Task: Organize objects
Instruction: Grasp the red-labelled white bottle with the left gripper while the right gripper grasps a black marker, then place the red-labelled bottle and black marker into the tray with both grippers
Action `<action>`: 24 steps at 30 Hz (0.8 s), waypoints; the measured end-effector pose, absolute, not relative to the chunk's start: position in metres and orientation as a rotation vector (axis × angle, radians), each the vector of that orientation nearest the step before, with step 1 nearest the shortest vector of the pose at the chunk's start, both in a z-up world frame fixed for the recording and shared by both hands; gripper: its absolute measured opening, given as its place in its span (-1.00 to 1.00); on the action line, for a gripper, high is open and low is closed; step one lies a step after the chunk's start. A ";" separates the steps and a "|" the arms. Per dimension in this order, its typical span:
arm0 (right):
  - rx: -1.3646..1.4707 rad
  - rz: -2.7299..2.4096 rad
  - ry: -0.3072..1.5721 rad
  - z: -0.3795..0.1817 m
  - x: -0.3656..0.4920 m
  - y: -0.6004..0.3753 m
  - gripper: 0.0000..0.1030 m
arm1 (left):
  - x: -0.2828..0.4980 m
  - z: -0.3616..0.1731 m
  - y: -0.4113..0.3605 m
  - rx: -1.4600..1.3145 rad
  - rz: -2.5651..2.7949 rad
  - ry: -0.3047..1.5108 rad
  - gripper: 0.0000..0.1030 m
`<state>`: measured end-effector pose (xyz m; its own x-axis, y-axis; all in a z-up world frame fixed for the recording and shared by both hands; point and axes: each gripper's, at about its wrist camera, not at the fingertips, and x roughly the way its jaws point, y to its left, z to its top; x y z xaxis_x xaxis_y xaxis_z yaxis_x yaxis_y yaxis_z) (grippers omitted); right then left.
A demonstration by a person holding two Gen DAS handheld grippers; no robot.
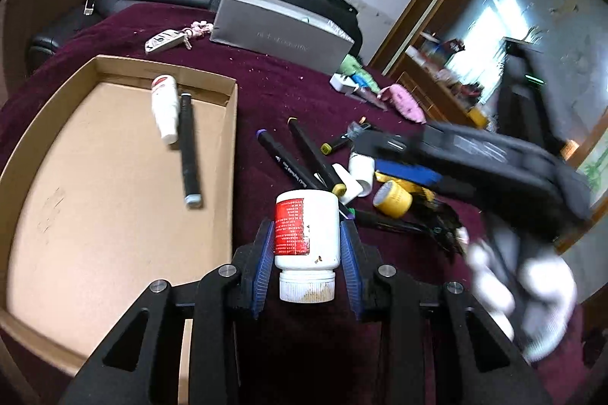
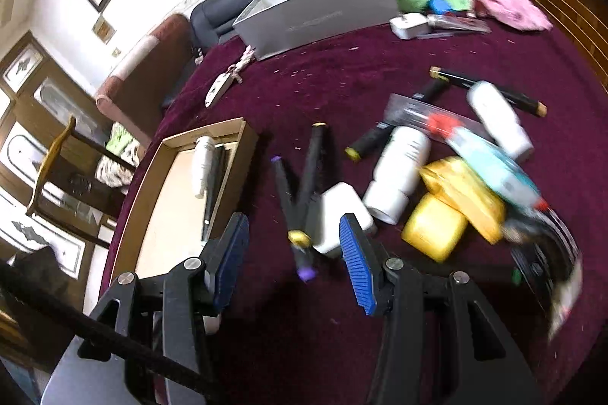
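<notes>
My left gripper (image 1: 307, 245) is shut on a white pill bottle (image 1: 307, 234) with a red label, held cap toward the camera above the maroon cloth, just right of the cardboard tray (image 1: 114, 215). The tray holds a white tube (image 1: 165, 108) and a black marker (image 1: 189, 150). My right gripper (image 2: 294, 249) is open and empty, hovering over two crossed black markers (image 2: 304, 192) and a white adapter block (image 2: 342, 215). The tray also shows in the right wrist view (image 2: 231, 139). The right gripper's body appears blurred in the left wrist view (image 1: 494, 162).
On the cloth lie white bottles (image 2: 399, 173), yellow tape rolls (image 2: 433, 230), a blue-white tube (image 2: 490, 165), more markers (image 2: 486, 89) and a key fob (image 1: 163, 40). A grey box (image 1: 281, 32) stands at the back, with pink and green cloths (image 2: 509, 6) nearby.
</notes>
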<state>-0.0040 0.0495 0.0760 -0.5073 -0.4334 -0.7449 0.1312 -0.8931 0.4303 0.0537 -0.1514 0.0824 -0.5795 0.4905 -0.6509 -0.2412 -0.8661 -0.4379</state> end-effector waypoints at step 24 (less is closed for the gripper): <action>1.573 -2.488 -0.463 0.043 -0.053 0.038 -0.76 | 0.081 0.082 -0.232 -1.104 2.516 -0.546 -0.43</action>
<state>-0.0531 0.0384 0.0434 -0.4333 -0.2973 -0.8508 -0.0288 -0.9390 0.3427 0.0806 -0.2317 0.0821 -0.6406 0.4493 -0.6228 -0.1509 -0.8688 -0.4716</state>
